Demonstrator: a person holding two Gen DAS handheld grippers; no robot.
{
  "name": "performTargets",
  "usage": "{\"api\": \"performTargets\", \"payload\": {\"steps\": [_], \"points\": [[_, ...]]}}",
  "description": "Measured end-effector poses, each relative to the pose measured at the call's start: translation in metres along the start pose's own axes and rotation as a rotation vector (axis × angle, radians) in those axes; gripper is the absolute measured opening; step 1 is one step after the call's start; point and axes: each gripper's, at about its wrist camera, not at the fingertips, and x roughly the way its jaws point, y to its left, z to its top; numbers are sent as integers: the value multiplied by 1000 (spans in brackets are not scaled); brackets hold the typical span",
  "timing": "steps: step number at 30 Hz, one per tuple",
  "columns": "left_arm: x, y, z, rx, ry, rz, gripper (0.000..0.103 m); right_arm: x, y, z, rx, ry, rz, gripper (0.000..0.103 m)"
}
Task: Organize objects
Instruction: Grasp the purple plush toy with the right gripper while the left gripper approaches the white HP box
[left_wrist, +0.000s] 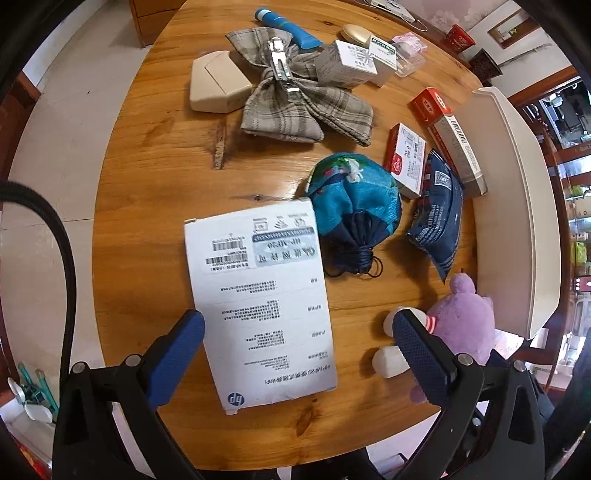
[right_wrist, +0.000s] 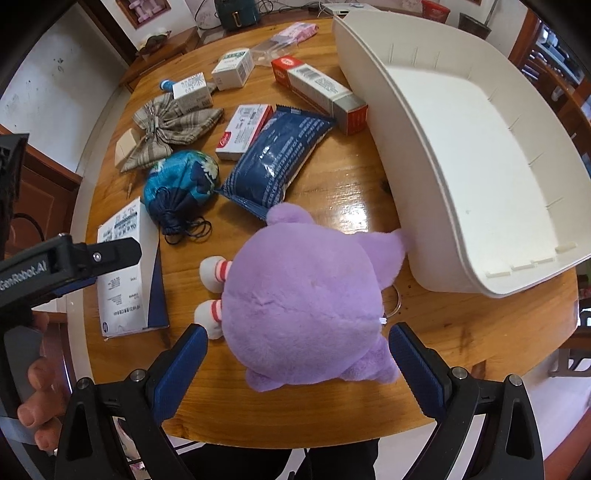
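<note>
Right gripper (right_wrist: 297, 363): the blue ribbed fingers stand wide apart, one on each side of the round purple plush toy (right_wrist: 306, 314); they grasp nothing and I see no contact.
Left gripper (left_wrist: 299, 350): also spread wide and empty, low over the near end of the flat white printed cardboard box (left_wrist: 260, 302) (it has a blue logo at the corner).
Step in hand: my judgement is that the plush is being approached for a pick, before it goes to the bin.
Next move: the right fingers need to close on the soft body, then lift it over the wall of the large white plastic bin (right_wrist: 436, 155), which stands just beside the toy and looks empty.
Plush: fluffy, squashy, it will give under the pads; one ear touches the bin.
Round wooden table (left_wrist: 155, 184): glossy, warm orange grain.
Middle: a blue drawstring cloth pouch (left_wrist: 356, 199) and a dark blue crinkly foil packet (left_wrist: 439, 218).
Far: a grey checked cloth bow (left_wrist: 295, 99) with a metal clip, and several small cartons.
</note>
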Motion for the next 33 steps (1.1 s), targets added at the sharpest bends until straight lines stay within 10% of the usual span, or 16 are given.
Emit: {"api": "performTargets", "payload": {"steps": [20, 33], "points": [[3, -14, 2, -38, 13, -5, 102, 9, -6, 0, -23, -16, 16, 80], [19, 12, 2, -275, 104, -68, 100, 12, -5, 0, -40, -8, 44, 78]]}}
